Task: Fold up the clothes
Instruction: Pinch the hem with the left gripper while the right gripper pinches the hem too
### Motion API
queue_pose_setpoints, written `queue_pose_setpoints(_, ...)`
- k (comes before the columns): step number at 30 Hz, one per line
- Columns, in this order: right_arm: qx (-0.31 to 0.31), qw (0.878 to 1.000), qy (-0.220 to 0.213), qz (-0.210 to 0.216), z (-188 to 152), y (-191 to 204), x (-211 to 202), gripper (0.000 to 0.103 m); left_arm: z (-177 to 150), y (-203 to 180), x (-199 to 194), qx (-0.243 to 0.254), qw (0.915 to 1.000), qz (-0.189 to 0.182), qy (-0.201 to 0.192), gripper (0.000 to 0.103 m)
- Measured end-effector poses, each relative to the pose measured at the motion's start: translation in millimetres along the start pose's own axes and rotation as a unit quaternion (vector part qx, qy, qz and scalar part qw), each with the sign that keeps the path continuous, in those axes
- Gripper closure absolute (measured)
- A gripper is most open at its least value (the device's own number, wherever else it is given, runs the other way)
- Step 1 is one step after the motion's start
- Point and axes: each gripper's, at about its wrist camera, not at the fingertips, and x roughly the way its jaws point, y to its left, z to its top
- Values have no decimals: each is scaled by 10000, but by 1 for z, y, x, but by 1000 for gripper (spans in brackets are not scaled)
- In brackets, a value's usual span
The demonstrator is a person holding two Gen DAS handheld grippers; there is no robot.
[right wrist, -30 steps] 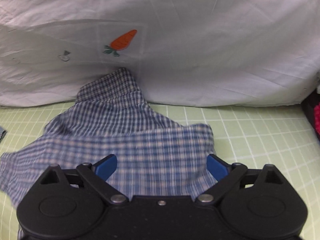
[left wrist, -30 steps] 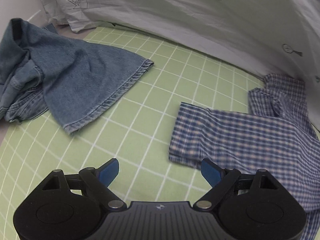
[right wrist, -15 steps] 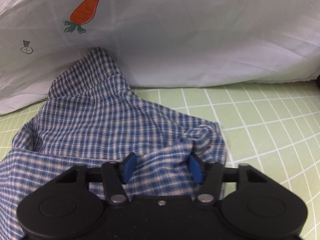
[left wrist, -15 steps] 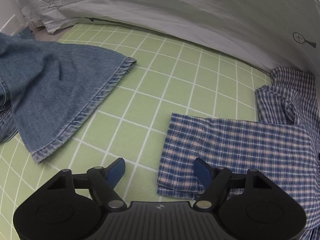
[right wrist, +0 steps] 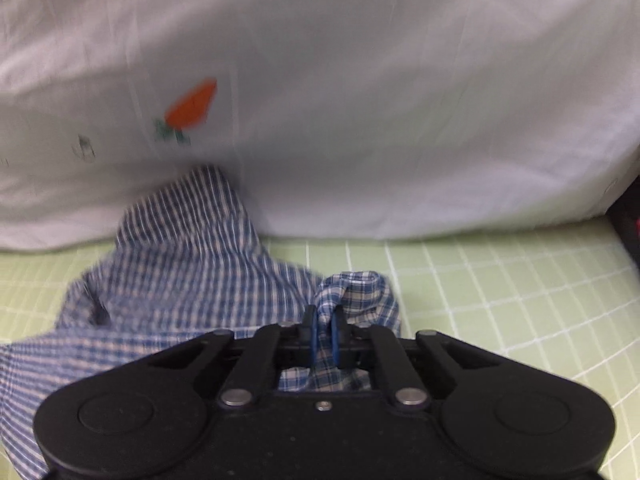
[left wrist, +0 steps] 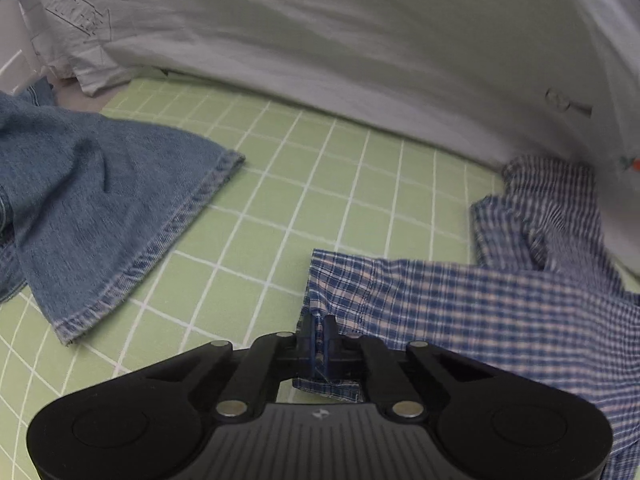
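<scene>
Plaid shirt (left wrist: 500, 312) lies crumpled on the green gridded desk (left wrist: 320, 200), its far end bunched against the white sheet (left wrist: 320, 40) at the back. Left claw (left wrist: 319, 338) is clamped on the shirt's near-left hem corner; the cloth runs from there to the right and away. Right claw (right wrist: 324, 338) is clamped on a puckered fold at the shirt's near-right edge (right wrist: 352, 296); the bulk lies to its left and ahead. So the long axis between the 2 grips runs left to right, each claw at 1 end, neither nearer. Judgement: the next move turns on pulling these ends apart to spread the cloth. Jeans (left wrist: 100, 208) lie well apart, left. Versus 0.5 s ago: both claws were wide over the cloth; now both are closed on it.
</scene>
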Motion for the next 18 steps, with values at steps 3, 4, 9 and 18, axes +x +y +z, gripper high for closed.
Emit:
queue_pose_setpoints(3,84,9995,-316,50,12,1,-18,98,7,8,-29,-178,9990,-270,-323,100)
queue_pose_setpoints(4,111,9991,-398,82,17,2,-23,98,10,13,-39,-353,9978,-405,-393,100)
queue_pose_setpoints(9,159,9970,-623,431,29,15,-34,98,19,45,-79,-1074,9890,-549,-860,100)
queue_pose_setpoints(18,-3,9965,550,623,22,52,28,45,13,82,-52,-1391,9877,45,-718,100)
